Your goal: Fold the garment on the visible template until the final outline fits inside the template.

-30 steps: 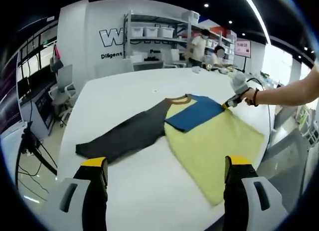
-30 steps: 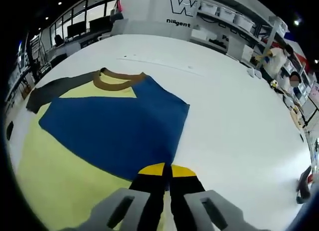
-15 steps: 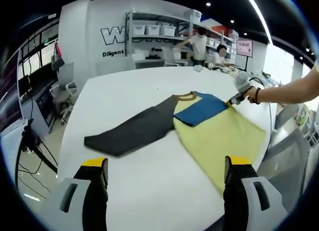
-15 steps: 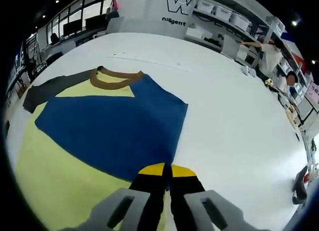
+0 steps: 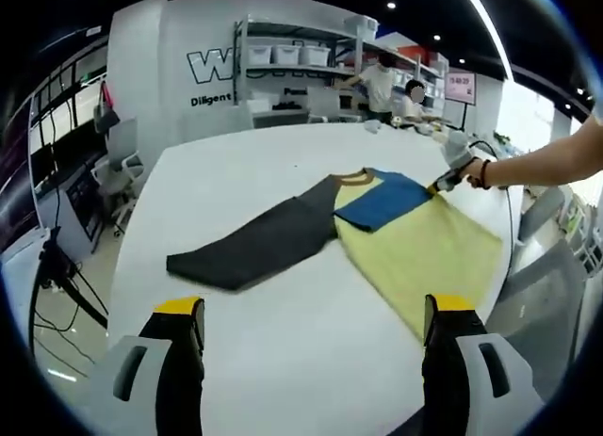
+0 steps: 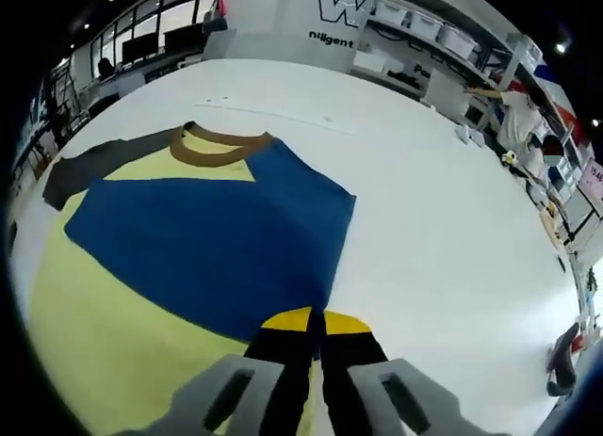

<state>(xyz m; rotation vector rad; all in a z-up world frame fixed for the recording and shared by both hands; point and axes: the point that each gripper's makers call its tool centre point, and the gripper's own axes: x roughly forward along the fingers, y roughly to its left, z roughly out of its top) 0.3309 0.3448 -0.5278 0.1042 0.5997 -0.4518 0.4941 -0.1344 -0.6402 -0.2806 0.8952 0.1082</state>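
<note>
- Over the last second the left gripper view has drawn back from the garment (image 5: 377, 238), which now sits farther off and smaller; the blue sleeve (image 6: 212, 238) lies the same way across the chest, so the fold seems to be settling rather than advancing.
- The right gripper (image 6: 316, 328) stays clamped on the blue sleeve's edge (jaws pressed together).
- The left gripper (image 5: 311, 314) hangs wide apart, holding nothing, above the white table (image 5: 236, 172).
- The shirt lies flat: yellow body, brown collar (image 6: 219, 146), dark grey sleeve (image 5: 259, 248) spread out, unfolded.
- No template outline can be made out.
</note>
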